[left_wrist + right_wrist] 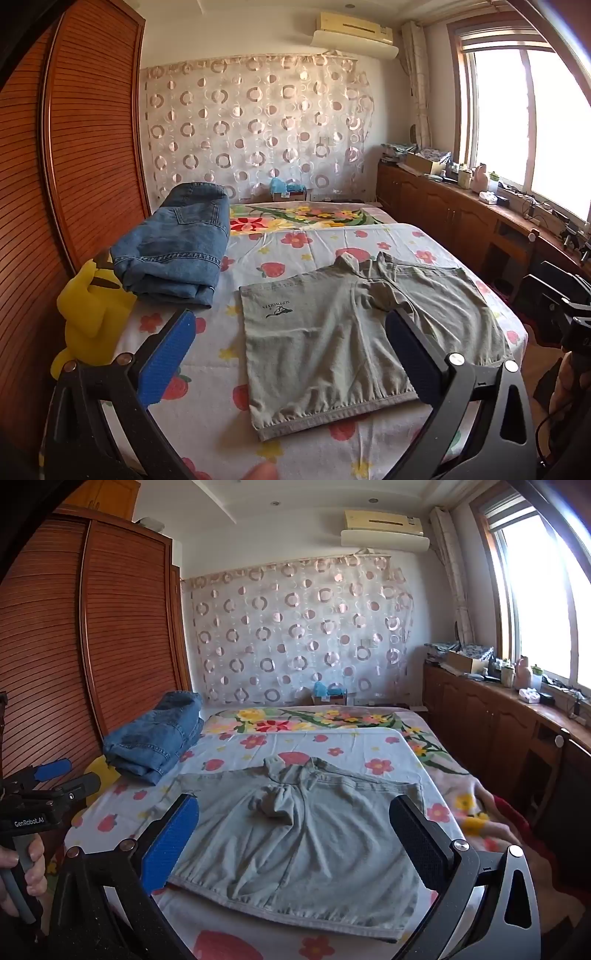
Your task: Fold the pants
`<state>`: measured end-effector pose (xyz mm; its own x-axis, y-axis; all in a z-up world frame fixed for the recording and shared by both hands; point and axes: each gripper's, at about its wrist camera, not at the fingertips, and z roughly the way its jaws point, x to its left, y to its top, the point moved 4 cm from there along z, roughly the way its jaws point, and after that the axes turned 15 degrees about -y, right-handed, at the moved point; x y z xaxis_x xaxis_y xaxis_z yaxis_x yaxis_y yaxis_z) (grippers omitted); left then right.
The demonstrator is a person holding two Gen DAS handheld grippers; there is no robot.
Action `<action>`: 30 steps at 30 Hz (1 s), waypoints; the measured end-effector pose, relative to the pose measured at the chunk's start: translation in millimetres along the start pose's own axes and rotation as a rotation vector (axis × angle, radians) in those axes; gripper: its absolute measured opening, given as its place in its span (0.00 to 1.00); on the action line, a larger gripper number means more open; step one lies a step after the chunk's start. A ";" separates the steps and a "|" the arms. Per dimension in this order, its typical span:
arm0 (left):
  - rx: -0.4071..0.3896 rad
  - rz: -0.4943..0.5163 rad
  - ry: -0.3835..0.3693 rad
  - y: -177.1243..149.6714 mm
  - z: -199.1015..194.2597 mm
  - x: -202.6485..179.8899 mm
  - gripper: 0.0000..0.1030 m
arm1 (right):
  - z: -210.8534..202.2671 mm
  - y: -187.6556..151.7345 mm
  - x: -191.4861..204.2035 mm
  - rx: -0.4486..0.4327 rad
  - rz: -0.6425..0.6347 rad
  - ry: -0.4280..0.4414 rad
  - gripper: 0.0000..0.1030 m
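Looking along the left claw [290, 352], its two pads stand wide apart with nothing gripped; the blue pad [168, 356] hangs over the sheet at near left and the dark pad over the right half of the grey pants [354, 332]. These pants lie spread flat on the bed [295, 243], waistband toward the near edge, a small dark logo on the left leg. At far left a stack of folded jeans [177, 247] sits beside a yellow plush toy [92, 314]. A fingertip shows at the bottom edge.

From the right wrist view, the right claw [293, 834] is also spread wide and empty, its pads poised above the grey pants [306, 834], one toward each side of them. The pants lie flat in the middle of the bed [332, 738], crotch fabric bunched at the centre. Folded jeans [159, 734] rest at far left. At the left edge a hand [22, 867] holds the handle of the left claw [66, 775].
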<state>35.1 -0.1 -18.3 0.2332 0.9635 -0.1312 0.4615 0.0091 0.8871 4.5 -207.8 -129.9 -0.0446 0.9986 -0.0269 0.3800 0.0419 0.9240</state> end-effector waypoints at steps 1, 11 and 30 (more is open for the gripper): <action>0.016 -0.004 0.007 -0.3 0.7 0.4 1.00 | -0.2 0.1 -0.3 -0.003 0.003 -0.002 1.00; 0.003 -0.009 -0.003 0.1 4.6 2.3 1.00 | -5.2 3.0 0.1 -0.003 0.006 0.000 1.00; 0.001 -0.007 -0.001 0.0 4.4 3.7 1.00 | -2.5 0.4 0.9 0.000 0.007 0.003 1.00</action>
<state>39.8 2.3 -20.8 0.2311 0.9631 -0.1381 0.4642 0.0156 0.8856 2.2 -207.0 -128.6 -0.0445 0.9988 -0.0191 0.3808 0.0347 0.9240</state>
